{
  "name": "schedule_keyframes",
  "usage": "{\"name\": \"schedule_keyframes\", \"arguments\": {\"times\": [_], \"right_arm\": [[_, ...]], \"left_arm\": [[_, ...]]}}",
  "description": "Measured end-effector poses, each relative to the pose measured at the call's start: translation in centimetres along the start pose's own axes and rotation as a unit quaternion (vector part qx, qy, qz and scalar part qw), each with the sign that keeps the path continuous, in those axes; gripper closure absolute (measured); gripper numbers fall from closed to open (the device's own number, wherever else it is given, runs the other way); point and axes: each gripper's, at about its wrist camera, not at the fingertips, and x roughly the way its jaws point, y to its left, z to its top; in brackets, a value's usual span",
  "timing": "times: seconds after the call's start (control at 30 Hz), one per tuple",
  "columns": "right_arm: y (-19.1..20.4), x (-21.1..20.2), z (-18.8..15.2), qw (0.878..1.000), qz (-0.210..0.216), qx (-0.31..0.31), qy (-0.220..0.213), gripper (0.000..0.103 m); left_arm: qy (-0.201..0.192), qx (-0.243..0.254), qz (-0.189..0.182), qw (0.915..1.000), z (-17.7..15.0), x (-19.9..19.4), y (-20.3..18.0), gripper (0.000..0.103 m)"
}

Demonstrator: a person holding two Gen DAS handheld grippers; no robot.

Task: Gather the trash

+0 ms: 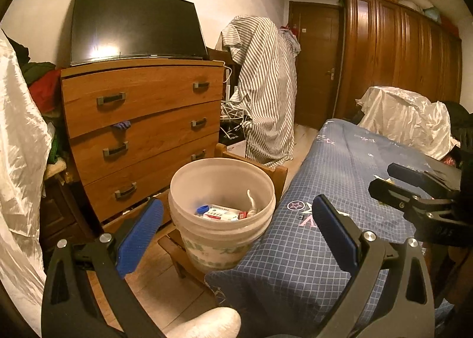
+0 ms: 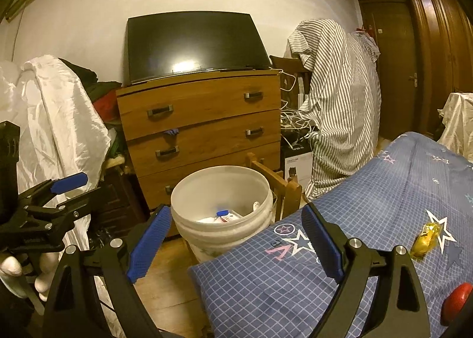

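A white plastic bucket (image 1: 221,237) (image 2: 207,237) stands on a low wooden stool beside the bed, holding a red-and-white packet (image 1: 220,213), a blue cap and white scraps. My left gripper (image 1: 236,228) is open and empty, its blue pads framing the bucket. My right gripper (image 2: 236,237) is open and empty too, just in front of the bucket and the bed's corner. A yellow wrapper (image 2: 425,239) lies on the blue checked bedspread (image 2: 369,219) to the right. A red round object (image 2: 456,298) sits at the bed's near right edge. The right gripper (image 1: 396,181) shows in the left wrist view.
A wooden chest of drawers (image 1: 142,131) with a dark TV (image 1: 133,24) stands behind the bucket. A striped cloth (image 1: 266,87) drapes furniture beside it, with tangled cables below. White sheeting (image 1: 20,146) hangs at the left. A brown wardrobe (image 1: 399,57) and door (image 1: 316,63) are far right.
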Motion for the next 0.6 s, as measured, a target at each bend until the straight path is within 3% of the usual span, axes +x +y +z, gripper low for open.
{"name": "schedule_keyframes", "arguments": {"times": [0.6], "right_arm": [[0.61, 0.67, -0.05, 1.000, 0.008, -0.005, 0.004, 0.010]], "left_arm": [[0.018, -0.008, 0.012, 0.9997, -0.02, 0.80, 0.09, 0.006]]}}
